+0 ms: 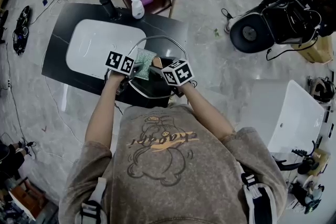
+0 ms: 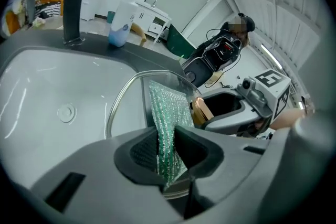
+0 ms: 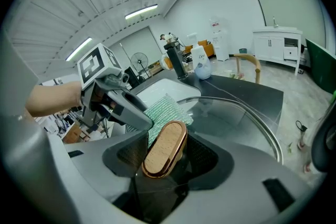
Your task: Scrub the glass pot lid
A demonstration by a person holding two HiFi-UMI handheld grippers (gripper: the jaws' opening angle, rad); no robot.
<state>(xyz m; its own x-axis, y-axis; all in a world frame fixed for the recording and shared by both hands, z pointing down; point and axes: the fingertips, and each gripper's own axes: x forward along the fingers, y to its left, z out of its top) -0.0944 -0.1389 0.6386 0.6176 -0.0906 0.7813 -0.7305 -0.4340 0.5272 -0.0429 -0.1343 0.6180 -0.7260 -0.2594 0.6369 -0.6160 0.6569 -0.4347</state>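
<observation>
From the head view, the person stands at the near edge of a dark counter with a white sink let into it. The lid is at the counter's near right corner, just right of the sink. Both grippers meet over it. The left gripper brings in a green pad, and the right gripper comes from the other side. Whether the lid's rim rests on the counter is hidden.

In the left gripper view, the jaws are closed flat on the pad. Most of it sticks out ahead, so it can be laid against the glass. It lies on the lid just beside the wooden knob, which the right gripper is pinching. A tap and a soap bottle stand along the sink's far edge.

In the right gripper view, the jaws are closed on the knob, one on each long side. That looks like a steadying hold, made so the lid cannot turn or slide while it is rubbed. The glass spreads away from the knob at a tilt, which turns its knob side to the pad. The left gripper's jaw tips reach in just above the knob. I judge the scrubbing to be under way near the centre, with the outer glass yet to be covered.
</observation>
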